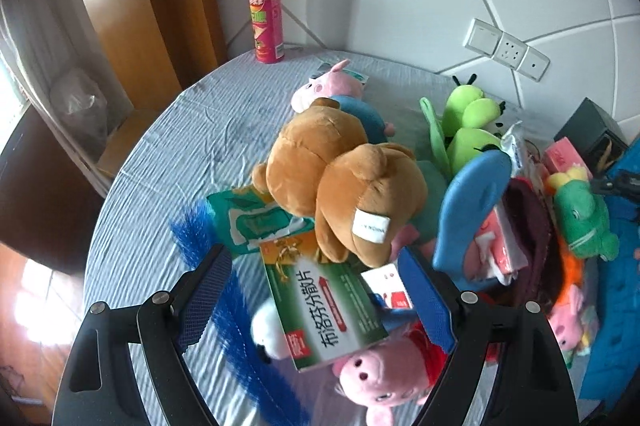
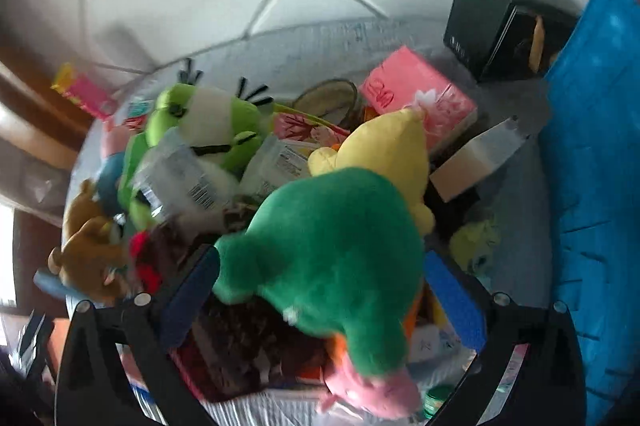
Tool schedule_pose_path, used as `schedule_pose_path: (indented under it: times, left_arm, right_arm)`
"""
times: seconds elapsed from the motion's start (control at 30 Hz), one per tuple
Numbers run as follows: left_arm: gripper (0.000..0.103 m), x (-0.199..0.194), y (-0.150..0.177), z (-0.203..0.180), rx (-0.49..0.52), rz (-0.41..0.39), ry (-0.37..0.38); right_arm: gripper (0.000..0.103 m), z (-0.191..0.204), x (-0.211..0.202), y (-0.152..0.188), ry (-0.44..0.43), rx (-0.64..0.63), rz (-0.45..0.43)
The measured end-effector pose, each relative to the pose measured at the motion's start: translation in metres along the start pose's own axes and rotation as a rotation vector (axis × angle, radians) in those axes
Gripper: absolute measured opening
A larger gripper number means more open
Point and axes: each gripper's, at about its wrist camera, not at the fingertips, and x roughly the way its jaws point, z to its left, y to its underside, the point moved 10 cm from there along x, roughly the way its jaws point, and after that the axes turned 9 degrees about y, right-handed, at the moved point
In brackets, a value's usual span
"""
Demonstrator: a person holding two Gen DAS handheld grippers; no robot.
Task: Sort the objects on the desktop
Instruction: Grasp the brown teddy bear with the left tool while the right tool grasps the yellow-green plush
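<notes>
In the left wrist view my left gripper (image 1: 313, 252) is open just above the grey-striped tabletop (image 1: 160, 146). A green medicine box (image 1: 328, 306) lies between its blue pads (image 1: 204, 302), and I see no pad pressing on it. Beyond the box lies a brown plush bear (image 1: 340, 178), and below it a pink pig plush (image 1: 384, 366). In the right wrist view my right gripper (image 2: 320, 254) is open wide around a green plush dinosaur (image 2: 332, 246) with a yellow head (image 2: 384, 150). This dinosaur (image 1: 580, 214) also shows at the right of the left wrist view.
A chip can (image 1: 266, 20) stands at the table's far edge. A green frog plush (image 2: 204, 122), a pink tissue box (image 2: 416, 90), a black box (image 2: 492, 22) and a blue bin (image 2: 592, 146) crowd the right side. A blue slipper (image 1: 472, 202) and wet wipes (image 1: 256, 222) lie nearby.
</notes>
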Motion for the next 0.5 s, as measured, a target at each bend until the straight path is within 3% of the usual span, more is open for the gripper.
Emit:
schedule_pose_path:
  times: [0.13, 0.33, 0.5]
  left_arm:
    - [0.086, 0.012, -0.011, 0.006, -0.031, 0.017, 0.004]
    - [0.086, 0.047, -0.032, 0.001, -0.046, 0.045, 0.005]
    - [0.087, 0.078, -0.051, -0.014, -0.091, 0.068, 0.089]
  right_arm:
    - [0.103, -0.002, 0.039, 0.008, 0.057, -0.011, 0.055]
    - [0.103, -0.025, 0.035, 0.046, -0.031, -0.050, 0.079]
    - [0.103, -0.036, 0.031, 0.059, -0.054, -0.037, 0.065]
